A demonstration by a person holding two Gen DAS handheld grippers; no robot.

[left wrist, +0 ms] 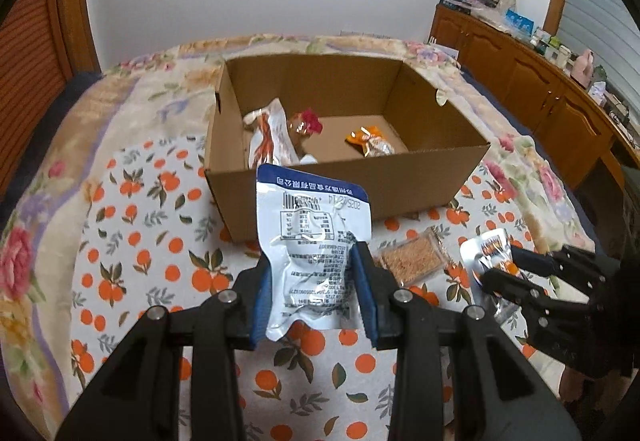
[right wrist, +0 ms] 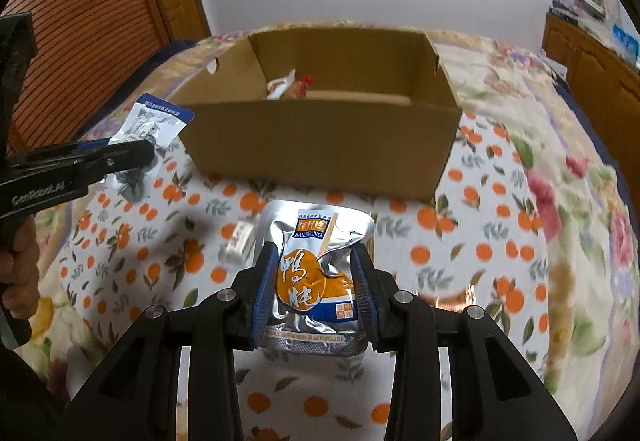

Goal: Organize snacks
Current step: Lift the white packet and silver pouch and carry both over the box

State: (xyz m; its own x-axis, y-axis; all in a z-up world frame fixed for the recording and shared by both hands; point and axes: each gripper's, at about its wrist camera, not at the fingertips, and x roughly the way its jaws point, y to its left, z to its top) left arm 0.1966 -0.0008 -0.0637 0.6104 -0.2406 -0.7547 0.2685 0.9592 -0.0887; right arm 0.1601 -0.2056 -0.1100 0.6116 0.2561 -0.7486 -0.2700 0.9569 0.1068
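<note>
My left gripper (left wrist: 314,269) is shut on a silver foil snack pouch with a blue top band (left wrist: 312,237), held back side up above the cloth. My right gripper (right wrist: 316,265) is shut on a silver and orange foil pouch (right wrist: 316,269), printed side up. An open cardboard box (left wrist: 352,181) stands ahead on the bed, with several wrapped snacks (left wrist: 272,137) on its floor. The left wrist view shows the right gripper (left wrist: 496,269) at the right with its pouch. In the right wrist view the left gripper (right wrist: 132,157) is at the left, pouch (right wrist: 152,129) in its grip.
A clear pack of brown snack (left wrist: 412,261) lies on the orange-print cloth (left wrist: 132,241) in front of the box. A small white pack (right wrist: 240,241) lies there too. A wooden cabinet (left wrist: 532,81) runs along the right. A person's hand (right wrist: 20,273) holds the left gripper's handle.
</note>
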